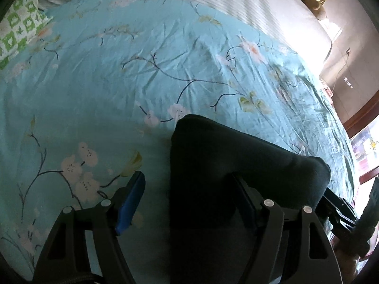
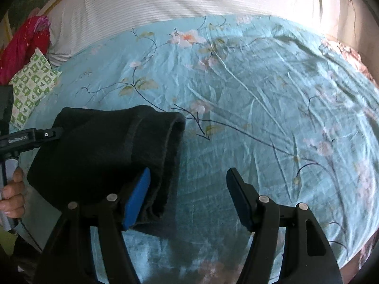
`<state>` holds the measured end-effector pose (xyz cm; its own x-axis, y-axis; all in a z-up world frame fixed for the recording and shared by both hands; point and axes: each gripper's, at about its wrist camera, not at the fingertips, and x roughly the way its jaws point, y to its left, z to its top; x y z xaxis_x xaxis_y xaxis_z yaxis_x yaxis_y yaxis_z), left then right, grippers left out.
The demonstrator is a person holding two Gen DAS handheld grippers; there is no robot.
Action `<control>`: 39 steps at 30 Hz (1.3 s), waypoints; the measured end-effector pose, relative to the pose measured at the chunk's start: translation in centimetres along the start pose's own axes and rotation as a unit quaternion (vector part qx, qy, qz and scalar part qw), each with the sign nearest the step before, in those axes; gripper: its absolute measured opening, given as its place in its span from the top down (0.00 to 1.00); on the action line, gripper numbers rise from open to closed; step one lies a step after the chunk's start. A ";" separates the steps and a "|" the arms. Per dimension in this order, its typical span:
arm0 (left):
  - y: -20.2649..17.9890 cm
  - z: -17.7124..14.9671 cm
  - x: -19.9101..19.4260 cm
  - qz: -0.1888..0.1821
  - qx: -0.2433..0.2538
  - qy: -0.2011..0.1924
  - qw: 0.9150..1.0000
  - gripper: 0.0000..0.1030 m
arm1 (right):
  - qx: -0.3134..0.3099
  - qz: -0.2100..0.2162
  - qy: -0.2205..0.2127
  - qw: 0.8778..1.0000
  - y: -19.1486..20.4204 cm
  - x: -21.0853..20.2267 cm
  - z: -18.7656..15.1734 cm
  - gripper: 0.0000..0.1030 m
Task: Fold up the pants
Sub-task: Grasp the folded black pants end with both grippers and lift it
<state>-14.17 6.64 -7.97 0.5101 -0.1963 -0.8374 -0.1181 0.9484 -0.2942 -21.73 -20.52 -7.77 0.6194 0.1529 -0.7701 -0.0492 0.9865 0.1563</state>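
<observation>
A: Which step was it?
B: Setting down, I'd judge. One pair of dark pants [image 2: 106,151], folded, draped between both claws above the bedspread [image 1: 118,75].
A: Gripped?
B: No. Left claw [image 1: 189,203] and right claw [image 2: 189,196] both gaped; cloth lay over one finger of each.
A: Next?
B: Probably lowering it flat, then sliding both fingers out.

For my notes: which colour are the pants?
Very dark, nearly black pants; the right wrist view shows them best.
</observation>
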 end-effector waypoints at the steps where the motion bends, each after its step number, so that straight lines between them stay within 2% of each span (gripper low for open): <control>1: 0.2 0.0 0.1 -0.005 -0.003 0.002 1.000 0.25 | 0.000 -0.001 0.000 1.000 -0.1 0.1 -0.1 0.35; 4: 0.2 -0.2 -0.7 -0.015 -0.007 -0.003 1.000 0.26 | 0.015 0.008 0.003 1.000 -0.5 0.0 0.1 0.35; 7: 0.4 -0.7 -2.1 -0.025 -0.013 -0.004 1.000 0.27 | 0.043 0.060 -0.005 0.997 -0.9 -0.9 0.3 0.35; 8: 0.4 -0.9 -2.5 -0.030 -0.016 -0.003 0.999 0.27 | 0.060 0.092 -0.008 0.994 -1.0 -1.4 0.4 0.35; 11: 0.7 -1.6 -3.8 -0.045 -0.021 -0.001 0.999 0.27 | 0.092 0.153 -0.014 0.984 -1.0 -1.9 0.6 0.35; 14: 0.8 -2.2 -4.3 -0.065 -0.021 0.008 0.998 0.27 | 0.099 0.179 -0.001 0.979 -0.4 -1.0 0.9 0.35; 18: 0.7 -2.8 -3.2 -0.051 -0.010 0.023 0.998 0.26 | 0.100 0.170 0.022 0.980 -0.1 0.9 0.5 0.35; 26: 1.3 -3.0 -1.1 -0.081 -0.017 0.037 0.996 0.25 | 0.118 0.205 0.047 0.970 -1.2 2.6 -0.4 0.35; 29: 0.6 -2.8 -0.9 -0.084 -0.009 0.038 0.996 0.32 | 0.118 0.215 0.053 0.968 -1.1 3.1 -0.2 0.36; 31: 0.0 -2.7 -0.7 -0.097 -0.009 0.042 0.994 0.42 | 0.120 0.219 0.054 0.967 -1.3 3.3 -0.2 0.36; 35: -0.1 -2.7 -0.5 -0.103 -0.021 0.039 0.994 0.46 | 0.116 0.224 0.049 0.966 -1.3 3.2 -0.4 0.38; 39: -0.1 -2.8 -1.1 -0.110 -0.024 0.028 0.993 0.59 | 0.111 0.227 0.045 0.967 -1.1 2.8 -0.5 0.44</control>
<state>-17.09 6.09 -8.30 0.4802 -0.4119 -0.7744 -0.0510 0.8683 -0.4935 -20.38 -21.13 -10.43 0.5025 0.5809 -0.6403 -0.1238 0.7813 0.6117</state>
